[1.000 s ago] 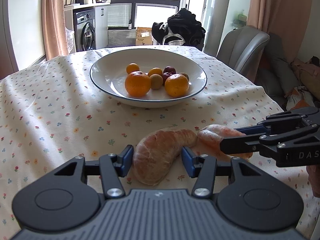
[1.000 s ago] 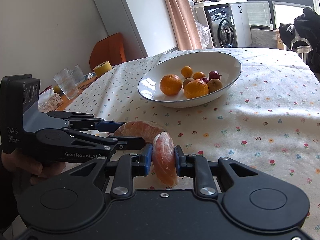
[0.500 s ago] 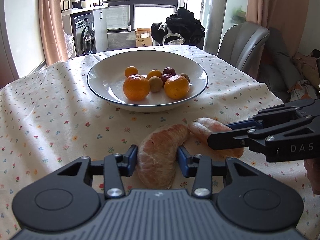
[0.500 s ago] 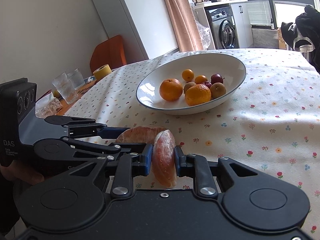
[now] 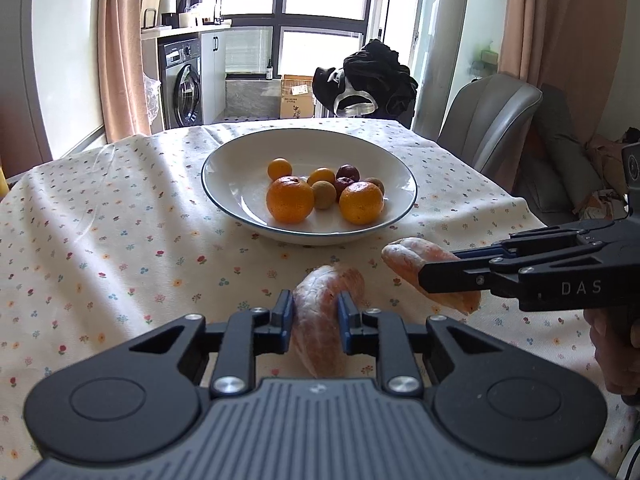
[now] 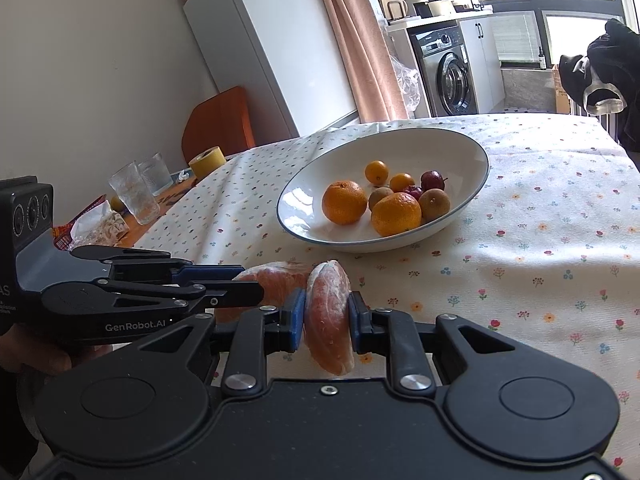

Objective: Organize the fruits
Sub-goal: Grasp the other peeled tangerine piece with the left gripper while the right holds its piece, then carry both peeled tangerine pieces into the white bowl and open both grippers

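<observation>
Both jaws pinching peeled segments: left gripper (image 5: 314,316) on left segment (image 5: 324,320), right gripper (image 6: 325,318) on right segment (image 6: 329,316). Grip soft, carry level to far bowl (image 5: 224,196), release low.

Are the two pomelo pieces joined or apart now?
Apart. The left gripper holds one pomelo piece, the right gripper the other piece; in the left wrist view, tablecloth shows between them.

Person's hand (image 5: 614,344) cut off.

The bowl (image 5: 404,200) sits on the table (image 5: 120,248), fruits (image 5: 290,199) inside; glasses (image 6: 136,192) lie left, probably on bare tabletop.
</observation>
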`<move>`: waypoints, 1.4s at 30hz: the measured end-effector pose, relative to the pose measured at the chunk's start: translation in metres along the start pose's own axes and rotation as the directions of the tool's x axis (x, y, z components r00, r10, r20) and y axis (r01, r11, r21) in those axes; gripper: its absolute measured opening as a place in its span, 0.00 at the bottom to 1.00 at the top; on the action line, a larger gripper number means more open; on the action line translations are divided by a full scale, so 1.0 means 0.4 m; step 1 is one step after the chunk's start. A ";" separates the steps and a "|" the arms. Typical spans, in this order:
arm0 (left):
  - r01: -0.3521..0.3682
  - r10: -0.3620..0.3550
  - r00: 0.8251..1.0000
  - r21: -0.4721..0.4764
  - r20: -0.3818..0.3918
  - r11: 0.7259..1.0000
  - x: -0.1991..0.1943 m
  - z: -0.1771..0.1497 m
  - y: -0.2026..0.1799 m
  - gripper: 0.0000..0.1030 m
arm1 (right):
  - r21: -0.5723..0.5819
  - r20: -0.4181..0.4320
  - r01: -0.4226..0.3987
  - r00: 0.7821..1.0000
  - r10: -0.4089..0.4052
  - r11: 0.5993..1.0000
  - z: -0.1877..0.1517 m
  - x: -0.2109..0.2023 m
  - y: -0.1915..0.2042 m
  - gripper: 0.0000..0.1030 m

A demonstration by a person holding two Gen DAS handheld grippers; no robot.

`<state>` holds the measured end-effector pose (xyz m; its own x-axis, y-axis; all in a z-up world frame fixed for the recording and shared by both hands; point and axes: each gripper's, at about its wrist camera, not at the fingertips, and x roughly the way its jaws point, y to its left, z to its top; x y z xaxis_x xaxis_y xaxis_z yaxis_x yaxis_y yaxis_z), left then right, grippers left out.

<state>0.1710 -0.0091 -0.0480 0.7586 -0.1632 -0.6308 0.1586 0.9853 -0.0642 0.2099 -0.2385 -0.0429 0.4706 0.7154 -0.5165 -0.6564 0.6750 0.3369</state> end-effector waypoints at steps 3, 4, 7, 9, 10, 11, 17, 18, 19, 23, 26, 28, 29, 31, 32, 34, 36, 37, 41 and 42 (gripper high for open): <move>0.008 -0.008 1.000 -0.021 0.001 1.000 -0.006 -0.004 0.007 0.20 | -0.007 0.003 0.001 1.000 -0.001 1.000 0.004 0.000 0.006 0.20; 0.008 -0.008 1.000 -0.023 0.007 1.000 -0.010 -0.006 0.007 0.19 | -0.007 0.003 -0.001 1.000 0.001 1.000 0.005 0.000 0.008 0.20; 0.009 -0.008 1.000 -0.034 0.024 0.999 -0.025 -0.004 0.008 0.18 | -0.013 0.002 -0.003 1.000 0.003 1.000 0.006 -0.001 0.015 0.20; 0.008 -0.006 0.999 -0.040 0.040 0.999 -0.037 0.001 0.011 0.15 | -0.016 0.004 -0.006 1.000 0.006 1.000 0.009 -0.001 0.019 0.20; 0.003 -0.002 0.999 -0.042 0.047 0.999 -0.046 0.007 0.013 0.14 | -0.018 0.008 -0.007 1.000 0.007 1.000 0.012 -0.003 0.022 0.20; 0.002 0.000 0.999 -0.044 0.054 0.999 -0.052 0.010 0.015 0.14 | -0.019 0.012 -0.008 1.000 0.008 1.000 0.015 -0.006 0.023 0.20; -0.002 0.006 0.998 -0.051 0.066 0.999 -0.067 0.021 0.020 0.14 | -0.025 0.022 -0.012 1.000 0.012 1.000 0.029 -0.002 0.030 0.20; -0.004 0.007 0.998 -0.055 0.069 0.998 -0.069 0.022 0.021 0.14 | -0.025 0.023 -0.014 1.000 0.014 1.000 0.032 -0.002 0.031 0.20; -0.006 0.011 0.997 -0.060 0.074 0.998 -0.072 0.024 0.022 0.14 | -0.027 0.024 -0.015 1.000 0.015 1.000 0.034 -0.002 0.032 0.20; -0.012 0.017 0.995 -0.057 0.099 0.998 -0.090 0.043 0.025 0.14 | -0.029 0.032 -0.012 0.999 0.013 0.999 0.045 -0.002 0.032 0.20; -0.020 0.025 0.993 -0.047 0.115 0.999 -0.101 0.062 0.023 0.14 | -0.028 0.043 -0.010 0.999 0.011 1.000 0.055 -0.004 0.029 0.20; -0.024 0.029 0.992 -0.046 0.124 0.999 -0.105 0.077 0.023 0.14 | -0.028 0.051 -0.007 0.999 0.008 1.000 0.066 -0.005 0.026 0.20; -0.025 0.031 0.991 -0.046 0.128 0.999 -0.106 0.083 0.024 0.14 | -0.028 0.054 -0.005 0.999 0.007 1.000 0.071 -0.005 0.024 0.20; -0.030 0.036 0.990 -0.046 0.136 0.999 -0.106 0.095 0.026 0.14 | -0.029 0.059 -0.001 0.998 0.003 1.000 0.083 -0.002 0.022 0.20; -0.032 0.038 0.990 -0.047 0.139 0.998 -0.105 0.101 0.027 0.14 | -0.029 0.063 0.001 0.998 0.001 1.000 0.089 0.000 0.021 0.20; -0.037 0.044 0.988 -0.048 0.146 0.998 -0.100 0.116 0.033 0.14 | -0.029 0.070 0.004 0.998 -0.002 1.000 0.103 0.004 0.018 0.20; -0.042 0.049 0.987 -0.048 0.151 0.998 -0.093 0.129 0.037 0.14 | -0.029 0.077 0.007 0.997 -0.004 1.000 0.115 0.009 0.017 0.20; -0.046 0.052 0.987 -0.047 0.154 0.998 -0.090 0.137 0.038 0.14 | -0.028 0.079 0.008 0.997 -0.006 1.000 0.125 0.016 0.016 0.20; -0.053 0.060 0.985 -0.048 0.159 0.997 -0.070 0.165 0.047 0.14 | -0.028 0.085 0.008 0.996 -0.005 1.000 0.152 0.038 0.014 0.20; -0.055 0.062 0.985 -0.049 0.158 0.997 -0.065 0.171 0.049 0.14 | -0.029 0.085 0.006 0.996 -0.003 1.000 0.159 0.046 0.013 0.20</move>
<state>0.1976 0.0110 0.0198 0.8575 -0.1077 -0.5031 0.0856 0.9941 -0.0669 0.2525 -0.2103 -0.0005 0.5210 0.7259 -0.4490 -0.6705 0.6736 0.3110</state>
